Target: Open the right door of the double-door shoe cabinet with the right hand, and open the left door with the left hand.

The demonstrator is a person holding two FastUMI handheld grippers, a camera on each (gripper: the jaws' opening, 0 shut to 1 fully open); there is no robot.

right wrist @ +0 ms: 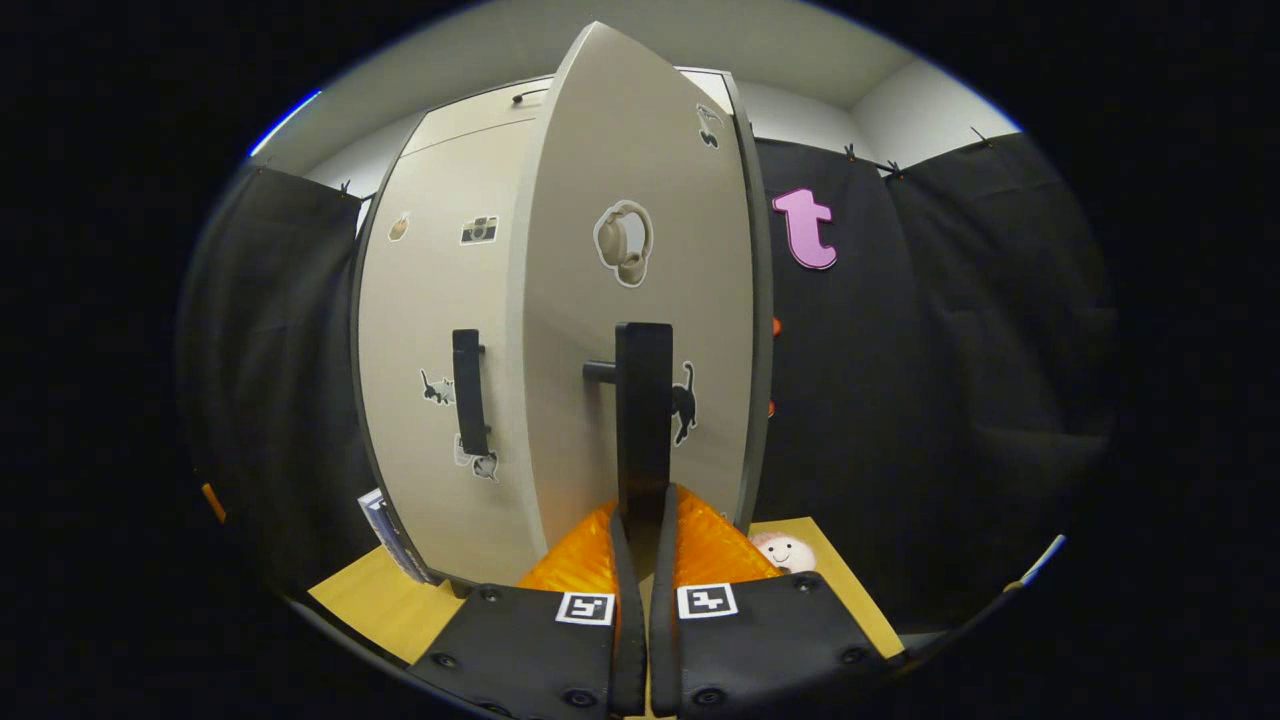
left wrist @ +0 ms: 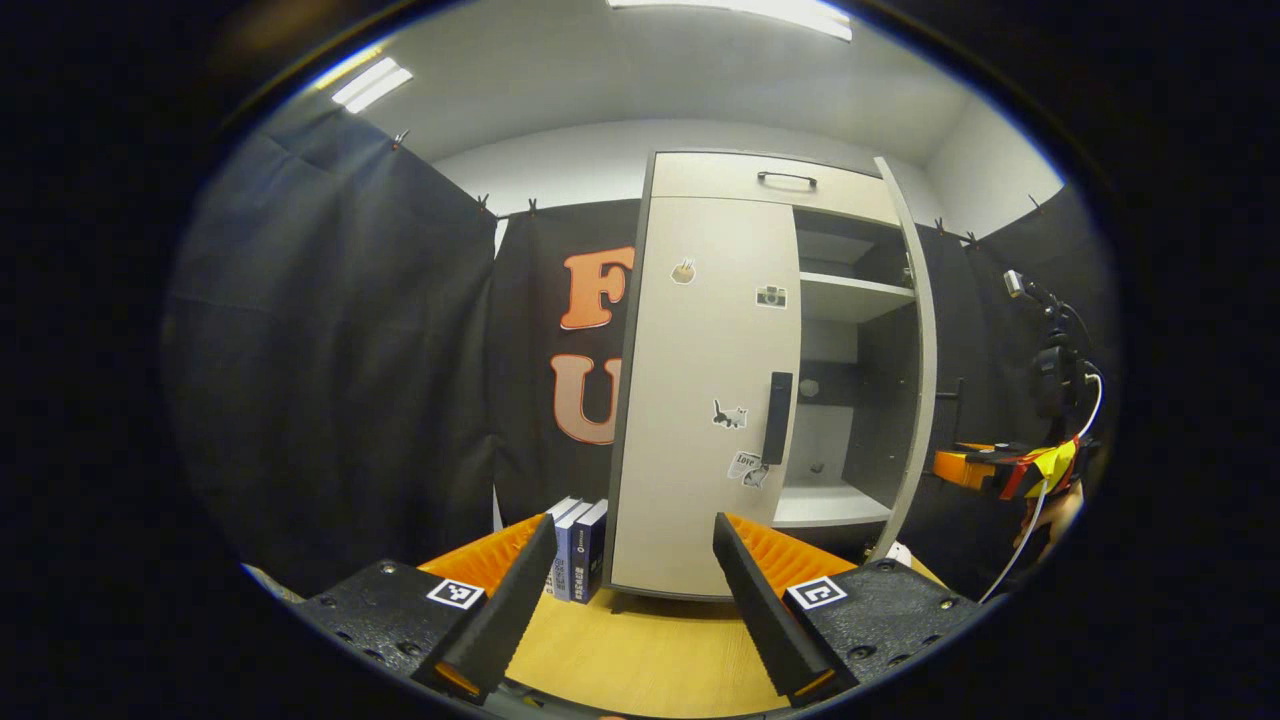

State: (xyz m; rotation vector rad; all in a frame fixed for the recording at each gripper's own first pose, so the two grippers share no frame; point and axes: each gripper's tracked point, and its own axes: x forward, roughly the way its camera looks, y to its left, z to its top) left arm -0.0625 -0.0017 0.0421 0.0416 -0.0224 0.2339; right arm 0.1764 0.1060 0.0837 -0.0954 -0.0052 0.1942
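In my left gripper view, the tall beige double-door shoe cabinet (left wrist: 720, 380) stands on the pale wooden worktop (left wrist: 650, 650), straight ahead of me. Its left door (left wrist: 700, 400), a flat beige panel dotted with small stickers, is shut, and its black vertical bar handle (left wrist: 778, 418) sits near the door's inner edge, upright, a little right of my centre line. My left gripper (left wrist: 630, 600) is spread wide and holds nothing, well short of that handle; I judge the coming move to be a reach forward and slightly right, with the fingers set either side of the bar across its upright length. The right door (left wrist: 910, 350) already stands swung out, showing white shelves (left wrist: 855, 295) inside, and farther right my other gripper (left wrist: 1000, 465) is at that door's outer face. A few dark blue books (left wrist: 578, 550) stand against the cabinet's left foot. In my right gripper view, the right door's front (right wrist: 640, 300) fills the middle, angled open from the cabinet, and its black vertical bar handle (right wrist: 643, 420) runs straight down between my fingers. My right gripper (right wrist: 640, 540) is closed narrow on the lower end of that handle, both fingers pressing it. The left door's handle (right wrist: 469, 392) shows beyond to the left, nearer my left hand.
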